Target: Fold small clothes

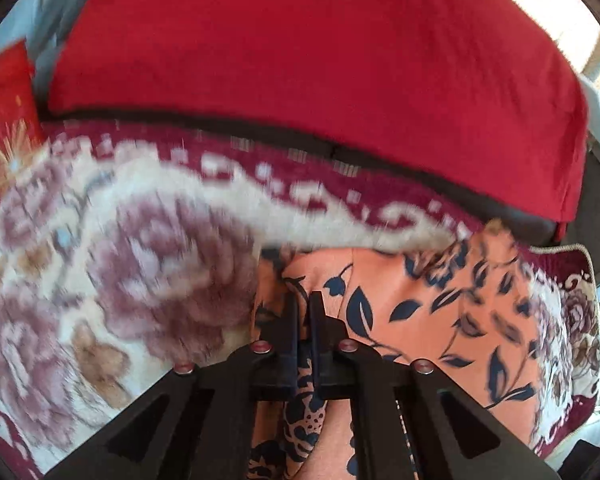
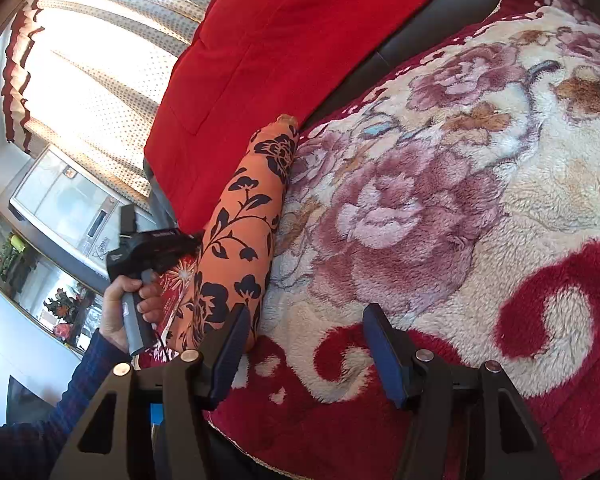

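Left: the left gripper (image 1: 304,312), seen along its own fingers, has its jaws pressed together on a fold of the orange floral garment (image 1: 420,312); cloth shows both beyond the tips and running down between the finger bases, so the pinch appears to hold a gathered edge rather than a single layer. The garment lies on a plush rose-patterned blanket (image 1: 120,260), with a red cushion (image 1: 320,60) behind it.

Centre: in the right wrist view the garment (image 2: 240,216) stretches as a long narrow band along the blanket's edge, just beside the red cushion (image 2: 284,40). A hand (image 2: 128,308) grips the left tool's handle at the band's near end.

Right: the right gripper (image 2: 308,344) hangs over the blanket (image 2: 460,200) with its jaws spread and nothing between them; its left finger stands just beside the garment's near end.

The step in hand is judged to be drawing the garment out flat before folding. To do it well, keep the left pinch firm, bring the idle right jaws onto the opposite edge, and tension the cloth evenly so that no twist is folded in.
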The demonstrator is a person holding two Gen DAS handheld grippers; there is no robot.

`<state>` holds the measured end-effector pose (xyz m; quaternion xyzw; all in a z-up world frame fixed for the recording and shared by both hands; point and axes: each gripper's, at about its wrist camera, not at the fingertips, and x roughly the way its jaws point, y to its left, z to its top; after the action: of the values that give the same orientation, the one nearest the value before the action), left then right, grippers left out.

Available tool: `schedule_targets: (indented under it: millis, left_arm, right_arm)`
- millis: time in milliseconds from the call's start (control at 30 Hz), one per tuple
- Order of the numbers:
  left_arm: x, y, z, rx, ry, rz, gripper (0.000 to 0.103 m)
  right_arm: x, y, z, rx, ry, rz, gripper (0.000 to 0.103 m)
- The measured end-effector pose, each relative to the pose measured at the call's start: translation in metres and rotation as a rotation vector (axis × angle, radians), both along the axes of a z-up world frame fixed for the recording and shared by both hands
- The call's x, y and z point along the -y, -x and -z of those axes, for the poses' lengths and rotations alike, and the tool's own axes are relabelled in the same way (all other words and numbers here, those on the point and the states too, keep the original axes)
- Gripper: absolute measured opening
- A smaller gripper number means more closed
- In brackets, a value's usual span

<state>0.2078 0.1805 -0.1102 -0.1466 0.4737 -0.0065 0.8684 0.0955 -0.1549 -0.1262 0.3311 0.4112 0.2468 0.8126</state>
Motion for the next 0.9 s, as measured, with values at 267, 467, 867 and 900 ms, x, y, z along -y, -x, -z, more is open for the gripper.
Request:
schedule_targets:
  millis: [267,467,867,900]
  left_arm:
    - [0.014,-0.003,0.038,-0.038,-0.188,0.023,0.005]
    - [0.033,-0.001,0.049,-0.004,-0.33,0.044,0.005]
    - [0.029,0.002,0.049,0.017,-0.331,0.038,0.006]
    - [0.029,0.001,0.05,0.017,-0.329,0.038,0.006]
  right_arm:
    - [-0.002,-0.002,0.001,0.005,0.015,-0.007,0.062]
    - [-0.004,0.0,-0.004,0.016,0.046,-0.013,0.062]
    - [-0.077,-0.055,-0.106,0.183,-0.028,-0.257,0.068]
    - [-0.085,-0.067,-0.103,0.161,-0.042,-0.275,0.07]
